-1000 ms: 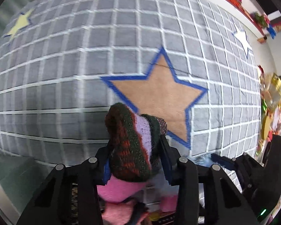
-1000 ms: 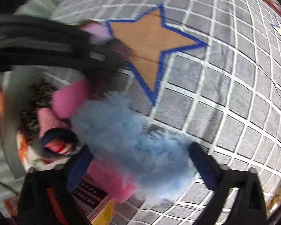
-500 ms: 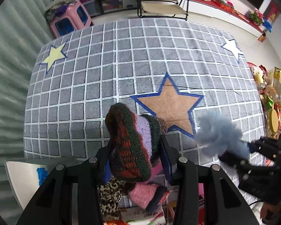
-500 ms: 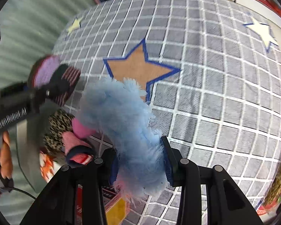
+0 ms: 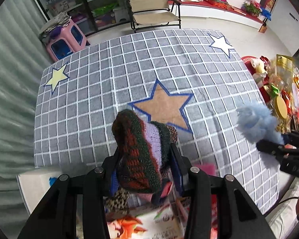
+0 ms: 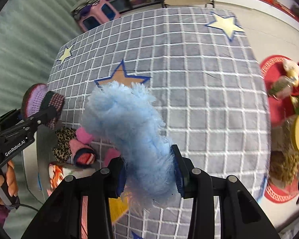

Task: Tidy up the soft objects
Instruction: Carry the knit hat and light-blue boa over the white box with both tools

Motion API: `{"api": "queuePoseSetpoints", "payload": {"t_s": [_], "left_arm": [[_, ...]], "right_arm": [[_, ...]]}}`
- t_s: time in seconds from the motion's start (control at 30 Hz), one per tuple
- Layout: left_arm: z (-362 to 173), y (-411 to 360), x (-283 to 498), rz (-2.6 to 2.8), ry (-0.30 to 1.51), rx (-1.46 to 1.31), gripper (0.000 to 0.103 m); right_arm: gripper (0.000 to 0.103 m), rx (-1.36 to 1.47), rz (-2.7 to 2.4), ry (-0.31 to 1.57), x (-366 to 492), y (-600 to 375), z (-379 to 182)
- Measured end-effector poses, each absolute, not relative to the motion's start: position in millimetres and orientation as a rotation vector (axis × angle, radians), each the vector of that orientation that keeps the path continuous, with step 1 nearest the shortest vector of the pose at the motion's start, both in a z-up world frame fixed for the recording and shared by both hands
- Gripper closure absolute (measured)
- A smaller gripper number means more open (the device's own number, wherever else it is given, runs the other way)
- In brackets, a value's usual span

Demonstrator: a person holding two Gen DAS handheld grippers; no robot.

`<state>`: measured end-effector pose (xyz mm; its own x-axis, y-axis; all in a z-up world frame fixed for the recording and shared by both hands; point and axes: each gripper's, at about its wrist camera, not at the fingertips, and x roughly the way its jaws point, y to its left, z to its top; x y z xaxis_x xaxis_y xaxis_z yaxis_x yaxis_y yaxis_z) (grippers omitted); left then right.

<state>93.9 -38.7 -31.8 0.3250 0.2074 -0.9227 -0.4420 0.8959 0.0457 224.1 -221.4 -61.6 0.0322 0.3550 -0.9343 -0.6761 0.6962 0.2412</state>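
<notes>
My left gripper [image 5: 144, 163] is shut on a striped knitted piece [image 5: 141, 149] in red, green and lilac, held high above the grey grid rug [image 5: 129, 69]. It also shows in the right wrist view [image 6: 42, 104] at the left. My right gripper [image 6: 149, 171] is shut on a fluffy light-blue piece [image 6: 127, 123], also held high; it shows in the left wrist view [image 5: 257, 122] at the right. Below, a box holds more soft items: a leopard-print one [image 6: 64, 144] and pink ones [image 6: 83, 145].
The rug carries a brown star [image 5: 163, 107], a yellow star [image 5: 56, 76] and a white star [image 5: 220, 43]. A folding chair [image 5: 151, 10] and a pink stool [image 5: 65, 37] stand beyond it. Packets and red mats [image 6: 283, 99] lie to the right.
Both grippers have risen well away from the rug with their pieces, and the room came into view. The right gripper lifted the blue piece out of the pile and moved right.
</notes>
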Motion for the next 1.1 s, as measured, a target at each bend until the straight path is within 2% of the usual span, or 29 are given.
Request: {"api": "queuePoseSetpoints", "payload": {"t_s": [0.57,1.1], "left_arm": [[-22.4,-80.6,-3.6,0.304,1.183,-0.184,0.056],[-22.4,-84.7,-82.8,0.249,1.156,-0.185,0.056]], "right_arm": [[0.062,-0.227,0.668,1.338,136.4,-301.6,-47.8],[0.062,-0.257,0.666,1.359,30.9,-320.7,-47.4]]}}
